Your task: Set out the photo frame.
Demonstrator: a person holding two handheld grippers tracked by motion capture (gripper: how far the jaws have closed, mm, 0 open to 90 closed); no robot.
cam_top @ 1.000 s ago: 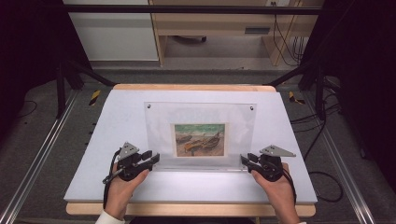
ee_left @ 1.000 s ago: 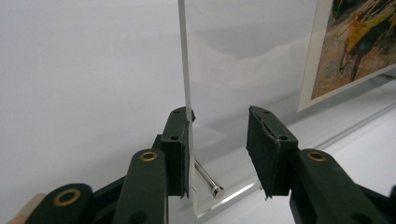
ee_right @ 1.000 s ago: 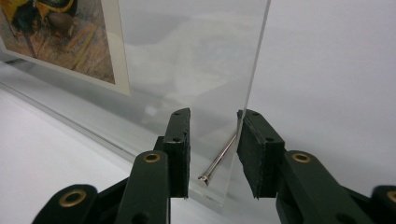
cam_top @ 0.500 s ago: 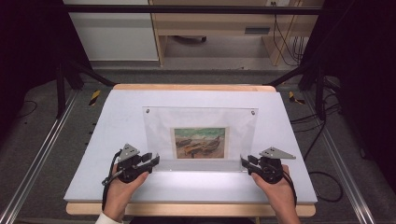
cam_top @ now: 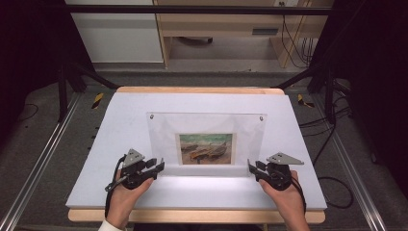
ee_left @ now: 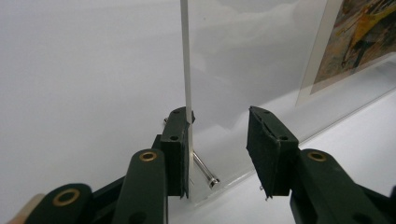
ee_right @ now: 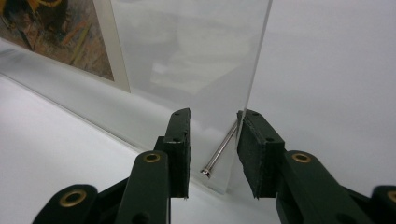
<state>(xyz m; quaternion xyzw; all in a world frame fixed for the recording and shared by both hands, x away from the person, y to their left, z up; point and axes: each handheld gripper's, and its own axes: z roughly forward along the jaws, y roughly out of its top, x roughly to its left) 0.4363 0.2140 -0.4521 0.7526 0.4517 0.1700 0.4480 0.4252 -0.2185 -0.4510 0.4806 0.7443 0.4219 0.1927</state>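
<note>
High view: hands (cam_top: 126, 195) low, tools seemingly astride frame (cam_top: 207, 142).

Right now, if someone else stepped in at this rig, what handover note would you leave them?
Left gripper: jaws open, straddling the near left corner of the clear acrylic picture frame; one jaw touches its edge.
Right gripper: jaws open around the near right corner, not clamped.
The frame stands tilted on the white table, its painted print facing the person; a metal pin shows at each lower corner.
Done: both grippers lined up on the corners.
Left: shut both and, probably, move the frame.
</note>
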